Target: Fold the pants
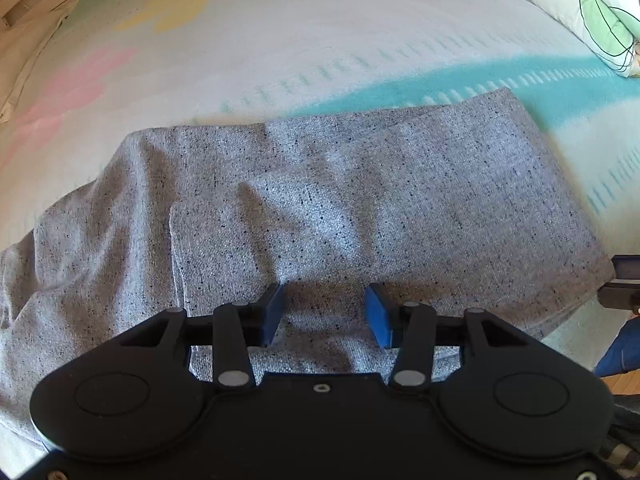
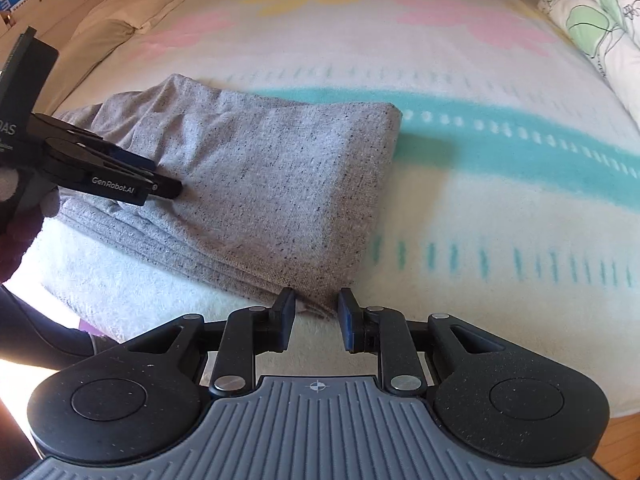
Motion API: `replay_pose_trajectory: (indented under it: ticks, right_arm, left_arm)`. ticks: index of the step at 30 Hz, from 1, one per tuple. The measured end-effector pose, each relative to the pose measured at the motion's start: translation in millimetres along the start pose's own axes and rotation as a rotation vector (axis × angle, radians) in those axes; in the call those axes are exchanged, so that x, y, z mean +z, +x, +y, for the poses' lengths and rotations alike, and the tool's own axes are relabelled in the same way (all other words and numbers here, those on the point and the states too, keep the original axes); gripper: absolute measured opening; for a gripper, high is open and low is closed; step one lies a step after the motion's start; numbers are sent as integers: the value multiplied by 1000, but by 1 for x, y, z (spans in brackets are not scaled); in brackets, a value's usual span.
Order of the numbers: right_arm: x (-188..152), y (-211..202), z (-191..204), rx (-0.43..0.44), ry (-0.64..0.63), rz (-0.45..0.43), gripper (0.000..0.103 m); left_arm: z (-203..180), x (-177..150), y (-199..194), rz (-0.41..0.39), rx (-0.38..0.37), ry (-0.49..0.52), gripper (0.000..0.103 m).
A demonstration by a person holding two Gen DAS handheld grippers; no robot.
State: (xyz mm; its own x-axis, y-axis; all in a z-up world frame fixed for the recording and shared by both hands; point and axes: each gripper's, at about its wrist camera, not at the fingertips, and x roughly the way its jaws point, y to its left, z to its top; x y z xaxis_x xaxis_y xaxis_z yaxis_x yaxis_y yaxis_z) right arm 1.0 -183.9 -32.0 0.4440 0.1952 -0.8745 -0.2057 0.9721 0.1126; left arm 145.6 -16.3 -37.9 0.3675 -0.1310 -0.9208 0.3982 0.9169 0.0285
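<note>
I find the grey speckled pants [image 2: 256, 176] folded into a thick stack on the blanket [image 2: 460, 208], lying near the bed's front edge, with one folded end against the teal stripe [image 2: 520, 148]. From the left wrist view a smaller folded flap [image 1: 256, 232] lies on top of the stack. My left gripper [image 1: 325, 314] hovers over the pants with its blue fingers [image 1: 378, 316] spread apart and nothing between them. My right gripper [image 2: 317, 314] sits at the front corner of the stack, fingers parted, with the cloth's corner just between the tips but not pinched. In the right wrist view the left gripper [image 2: 160, 184] rests low over the stack's left part. A flowered quilt [image 2: 600, 20] lies along the bed's far right edge.
</note>
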Motion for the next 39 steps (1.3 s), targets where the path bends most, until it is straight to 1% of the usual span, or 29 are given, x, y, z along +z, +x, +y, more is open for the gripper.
replay_pose_trajectory:
  ticks: [2,3,4,6,10,14,16,18,20,21,22,23,24,26,27,30,32,36,37,39]
  right_arm:
    - [-1,4,-2,-44,-4,22,26]
    - [-2,7,-5,-62,4,35,30]
    - [-3,11,-10,-71,26,52,32]
    - [-5,12,-20,-67,77,75,32]
    - [-4,-4,-24,-14,97,36,32]
    - [8,-26,-31,91,165,-41,32]
    - [17,-31,-34,114,201,-84,32]
    - [26,-26,-34,126,194,-97,31]
    - [32,-11,-29,99,160,-64,25]
    - [34,3,-25,75,139,-28,16]
    - [33,16,-24,51,128,19,13]
    - [28,26,-26,22,134,72,13]
    - [24,30,-29,21,151,80,13]
    - [24,23,-32,32,171,72,13]
    - [27,18,-33,32,180,52,13]
    - [41,3,-30,37,193,-47,13]
    - [58,7,-27,29,195,-68,13]
    - [86,33,-23,-31,163,-46,13]
    - [90,40,-24,-51,159,-30,13]
    - [95,62,-27,-88,156,41,13]
  left_arm:
    - [1,0,1,-2,-4,3,55]
    - [1,0,2,-3,-5,4,55]
    - [1,-1,1,-3,-4,6,55]
    - [-1,-1,1,-3,0,13,56]
    - [-2,-1,-1,3,-1,5,55]
    - [1,-1,-5,4,-9,-7,55]
    - [2,0,-4,6,-12,-12,55]
    - [1,0,-2,6,-9,-13,55]
    - [-2,-1,-3,2,-4,-2,55]
    - [-3,-2,-3,4,-2,5,55]
    - [-3,-4,-4,2,-2,10,55]
    - [-4,-6,-5,3,-3,12,55]
    - [-4,-9,-7,4,-6,14,55]
    - [-5,-15,-11,6,-12,23,55]
    - [-5,-18,-13,5,-13,29,55]
    - [-4,-24,-17,-4,-19,27,55]
    - [-1,-24,-19,-6,-29,8,55]
    - [9,-25,-22,-12,-38,-26,55]
    - [11,-26,-24,-15,-38,-35,55]
    - [18,-29,-28,-22,-39,-57,55]
